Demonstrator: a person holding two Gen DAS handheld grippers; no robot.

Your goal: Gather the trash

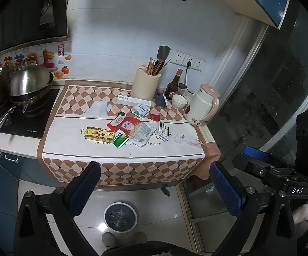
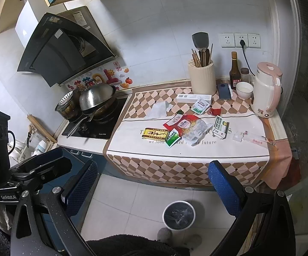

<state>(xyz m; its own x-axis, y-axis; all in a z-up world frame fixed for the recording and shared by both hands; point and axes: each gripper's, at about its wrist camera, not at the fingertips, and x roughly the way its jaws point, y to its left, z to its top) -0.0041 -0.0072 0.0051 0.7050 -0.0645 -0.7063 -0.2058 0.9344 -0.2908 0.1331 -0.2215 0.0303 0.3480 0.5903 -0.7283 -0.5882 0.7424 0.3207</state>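
Observation:
Trash lies scattered on the checkered cloth of the counter: a yellow box (image 1: 99, 133) (image 2: 155, 133), a green sachet (image 1: 119, 138) (image 2: 172, 138), a red and clear wrapper (image 1: 132, 128) (image 2: 189, 125), a white-green box (image 1: 162, 130) (image 2: 220, 127), a crumpled tissue (image 1: 96, 108) (image 2: 159, 109) and a clear wrapper (image 1: 189, 140) (image 2: 254, 138) near the right edge. A white bin with a dark liner (image 1: 120, 216) (image 2: 178, 215) stands on the floor below. My left gripper (image 1: 154, 183) and right gripper (image 2: 154, 183) are both open, empty, held off the counter's front edge.
A stove with a wok (image 1: 29, 87) (image 2: 96, 100) is at the left. At the back stand a utensil holder (image 1: 145, 84) (image 2: 202, 77), a sauce bottle (image 1: 173, 85), a phone (image 2: 224, 91), a white bowl (image 1: 179, 101) and a kettle (image 1: 202, 106) (image 2: 264, 89).

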